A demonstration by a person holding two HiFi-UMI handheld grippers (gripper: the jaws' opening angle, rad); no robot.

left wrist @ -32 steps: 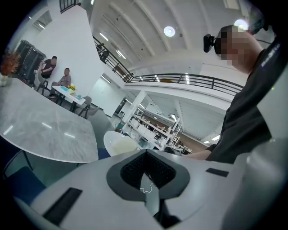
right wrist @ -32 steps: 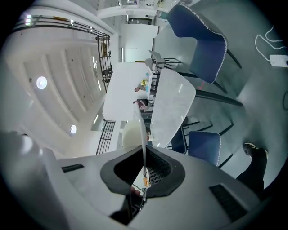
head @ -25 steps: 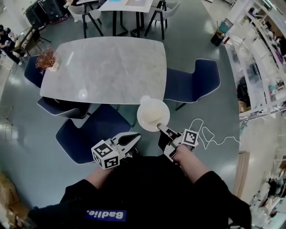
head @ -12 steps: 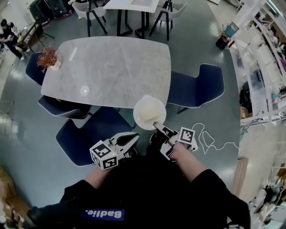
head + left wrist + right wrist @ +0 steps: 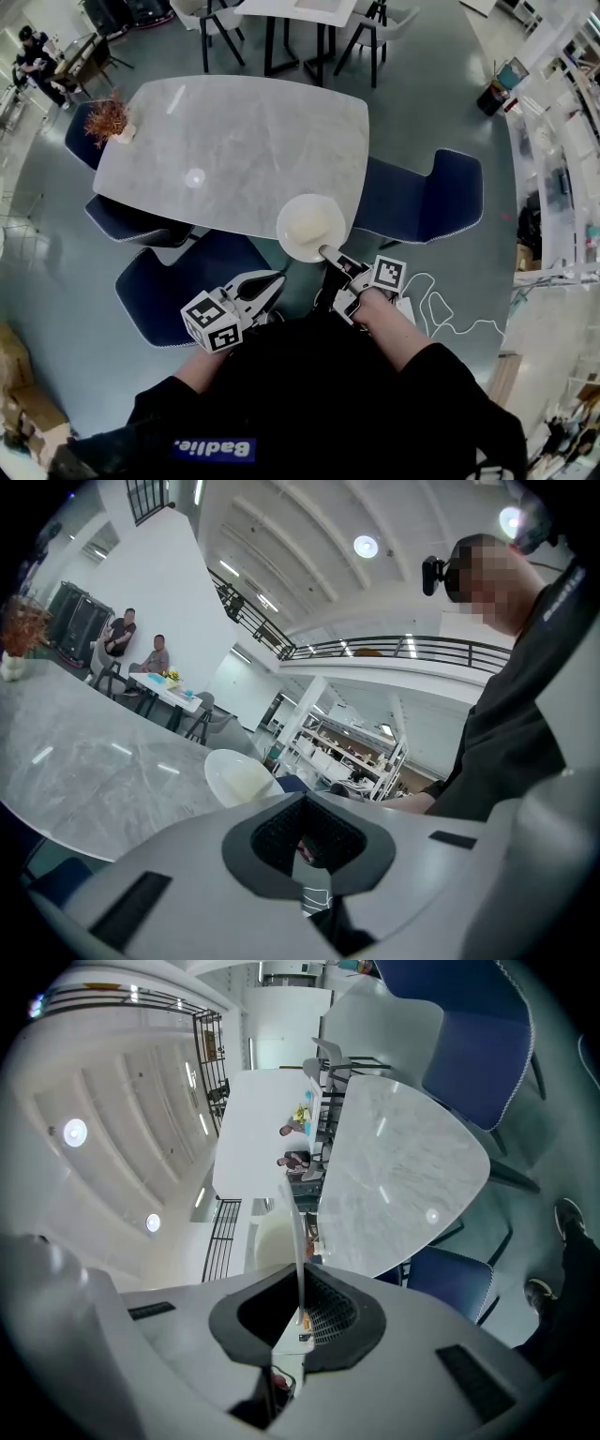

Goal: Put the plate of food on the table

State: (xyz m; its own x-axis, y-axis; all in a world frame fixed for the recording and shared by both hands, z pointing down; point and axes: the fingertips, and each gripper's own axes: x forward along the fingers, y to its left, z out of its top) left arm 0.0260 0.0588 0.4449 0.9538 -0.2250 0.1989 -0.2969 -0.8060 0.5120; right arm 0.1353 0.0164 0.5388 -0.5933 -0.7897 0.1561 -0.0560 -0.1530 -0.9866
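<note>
White plate (image 5: 310,225), pale yellowish in the middle, hangs at the near edge of the grey marble desk (image 5: 234,141), overlapping the rim. Cannot tell whether it touches the top. Below it is a blue chair (image 5: 187,281).

Right forearm reaches forward from the body, sleeve pushed up. The right tool (image 5: 328,254) points almost level at the desk and is clamped on the plate's near rim. The right gripper view shows that rim as a thin line between the pads.

Left arm is drawn in closer. The left tool (image 5: 270,279) has its jaws together with nothing between them, and sits beside the plate, apart from it.

Writing: blue patch (image 5: 216,450) on the black top, white letters, seems to read "Badlie". Square black-and-white markers on both cubes.
</note>
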